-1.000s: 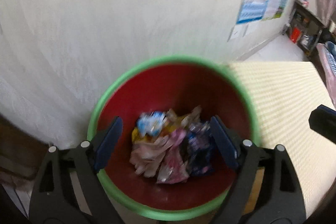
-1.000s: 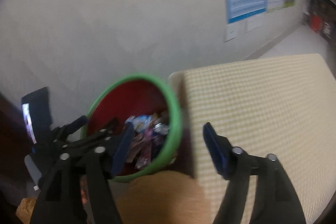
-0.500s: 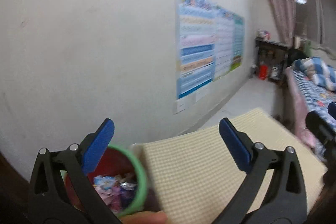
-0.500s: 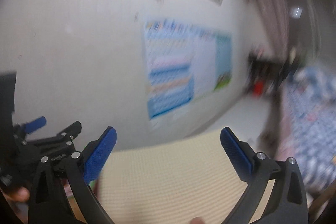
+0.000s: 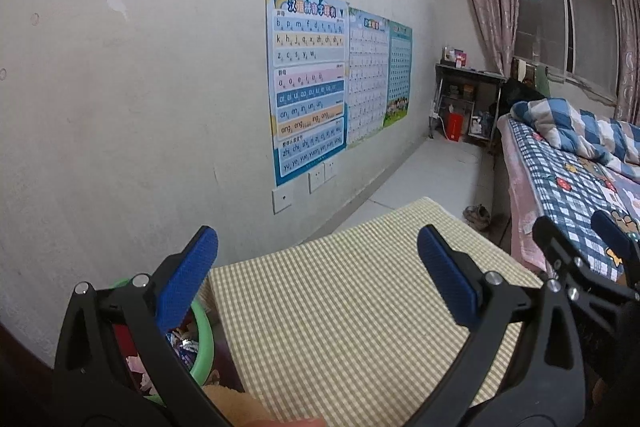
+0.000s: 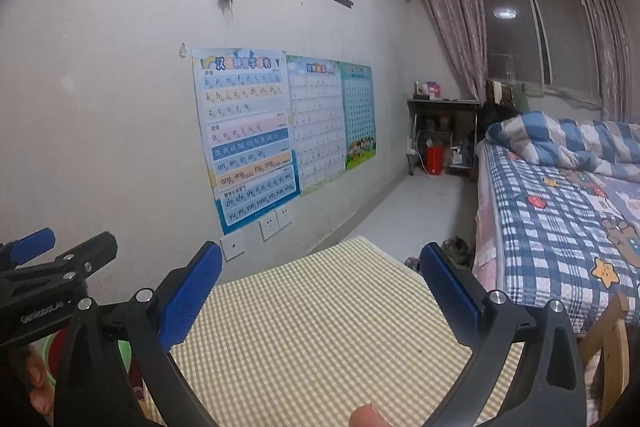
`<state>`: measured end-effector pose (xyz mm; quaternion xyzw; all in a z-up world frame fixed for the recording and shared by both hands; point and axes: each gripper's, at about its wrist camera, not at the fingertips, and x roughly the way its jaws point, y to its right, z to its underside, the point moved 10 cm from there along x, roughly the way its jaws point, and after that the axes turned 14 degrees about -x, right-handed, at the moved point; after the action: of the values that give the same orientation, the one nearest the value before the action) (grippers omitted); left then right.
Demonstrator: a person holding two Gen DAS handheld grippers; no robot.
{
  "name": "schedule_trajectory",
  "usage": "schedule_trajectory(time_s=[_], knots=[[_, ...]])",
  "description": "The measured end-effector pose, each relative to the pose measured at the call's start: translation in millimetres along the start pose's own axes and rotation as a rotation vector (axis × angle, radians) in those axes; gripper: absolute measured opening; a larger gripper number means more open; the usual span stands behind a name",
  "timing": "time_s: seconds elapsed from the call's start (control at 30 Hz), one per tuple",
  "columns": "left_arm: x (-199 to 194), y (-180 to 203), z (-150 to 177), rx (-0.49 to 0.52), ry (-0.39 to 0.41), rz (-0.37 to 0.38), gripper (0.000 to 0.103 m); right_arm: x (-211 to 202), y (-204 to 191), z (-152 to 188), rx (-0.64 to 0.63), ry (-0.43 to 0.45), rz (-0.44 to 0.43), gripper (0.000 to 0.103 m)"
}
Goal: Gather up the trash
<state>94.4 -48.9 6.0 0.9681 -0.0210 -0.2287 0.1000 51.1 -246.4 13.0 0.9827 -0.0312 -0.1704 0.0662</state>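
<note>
My left gripper (image 5: pixel 318 281) is spread wide, nothing between its blue pads (image 5: pixel 186 279). My right gripper (image 6: pixel 320 293) is likewise spread wide and empty.

Nearest, down by my left gripper's left finger: the bin (image 5: pixel 202 343), green rim and red inside, partly hidden behind that finger. Crumpled wrappers (image 5: pixel 182 345) lie inside it; only a small patch shows. In the right wrist view only a sliver of the bin's green rim (image 6: pixel 124 351) shows, low and to the left, behind my right gripper's left finger.

Just right of the bin, and directly under and ahead of both grippers: the table (image 5: pixel 352 311), covered in a yellow checked cloth. The bin sits right beside its near-left corner.

My right gripper shows at the right edge of the left wrist view (image 5: pixel 576 263), and my left gripper at the left edge of the right wrist view (image 6: pixel 60 259).

Beyond the table, to the left: the wall, with wall sockets (image 6: pixel 276 223) low down and three learning posters (image 5: pixel 308 79) above them.

To the right: the bed (image 6: pixel 560 211) with a blue checked quilt.

Farthest ahead: a small shelf (image 5: pixel 468 99) in the corner, a red container (image 5: pixel 454 125) at its foot, and a curtained window (image 6: pixel 524 39).
</note>
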Motion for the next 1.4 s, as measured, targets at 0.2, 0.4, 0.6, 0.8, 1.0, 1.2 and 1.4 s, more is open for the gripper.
schedule_trajectory(time_s=[0.2, 0.4, 0.6, 0.8, 1.0, 1.2, 1.4], knots=[[2, -8, 5, -0.011, -0.021, -0.015, 0.098, 4, -6, 4, -0.005, -0.022, -0.011, 0.096], [3, -13, 6, -0.020, -0.023, -0.019, 0.098, 8, -8, 10, -0.008, -0.044, -0.009, 0.096], [8, -17, 9, -0.030, -0.037, -0.023, 0.098, 14, -8, 17, -0.001, -0.069, -0.013, 0.096], [10, -17, 11, -0.030, -0.044, -0.024, 0.098, 16, -9, 20, -0.007, -0.084, -0.016, 0.096], [12, -18, 13, -0.028, -0.052, -0.023, 0.098, 17, -9, 22, -0.006, -0.089, -0.017, 0.096], [12, -19, 14, -0.029, -0.055, -0.023, 0.098, 18, -9, 24, -0.008, -0.094, -0.020, 0.096], [16, -20, 18, -0.028, -0.069, -0.022, 0.098, 22, -9, 28, -0.010, -0.109, -0.025, 0.096]])
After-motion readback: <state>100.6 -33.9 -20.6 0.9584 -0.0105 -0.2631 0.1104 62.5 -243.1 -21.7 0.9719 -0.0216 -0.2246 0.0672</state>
